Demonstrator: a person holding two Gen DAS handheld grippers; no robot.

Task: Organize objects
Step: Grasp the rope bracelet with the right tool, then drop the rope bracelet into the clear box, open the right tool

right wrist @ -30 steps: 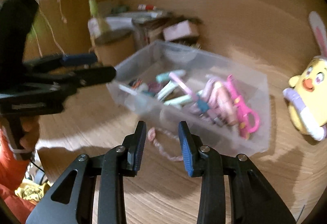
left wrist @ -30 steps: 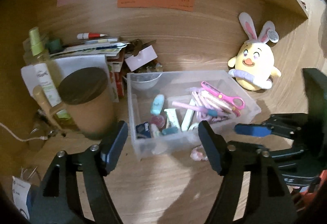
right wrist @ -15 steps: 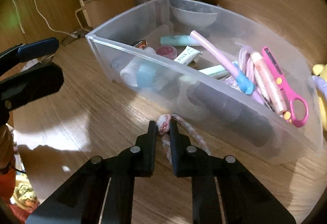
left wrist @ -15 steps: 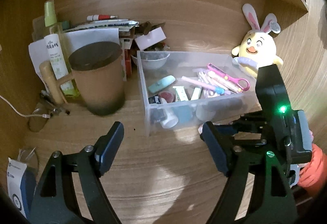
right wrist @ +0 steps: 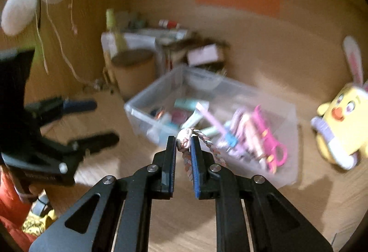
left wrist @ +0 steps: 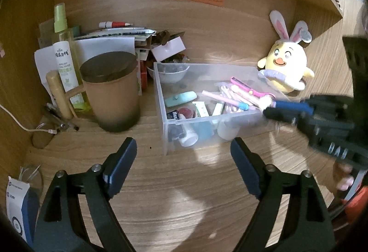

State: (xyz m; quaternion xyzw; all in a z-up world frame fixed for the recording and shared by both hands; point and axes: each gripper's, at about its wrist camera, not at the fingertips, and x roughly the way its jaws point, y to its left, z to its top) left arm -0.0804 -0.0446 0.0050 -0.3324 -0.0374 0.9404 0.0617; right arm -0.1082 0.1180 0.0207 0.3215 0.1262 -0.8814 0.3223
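A lidded brown mug [left wrist: 110,91] and plush chick [left wrist: 286,68] flanked the clear bin [left wrist: 207,123] on the wooden worktop [left wrist: 174,183]. The right gripper [right wrist: 183,144] had its jaws clamped on a braided cord [right wrist: 184,140]; the left gripper [left wrist: 184,155] hung with jaws wide apart.

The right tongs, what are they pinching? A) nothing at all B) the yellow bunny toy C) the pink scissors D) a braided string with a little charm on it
D: in the right wrist view the right tongs are shut on the braided string, lifted near the clear box, while the pink scissors lie in the box.
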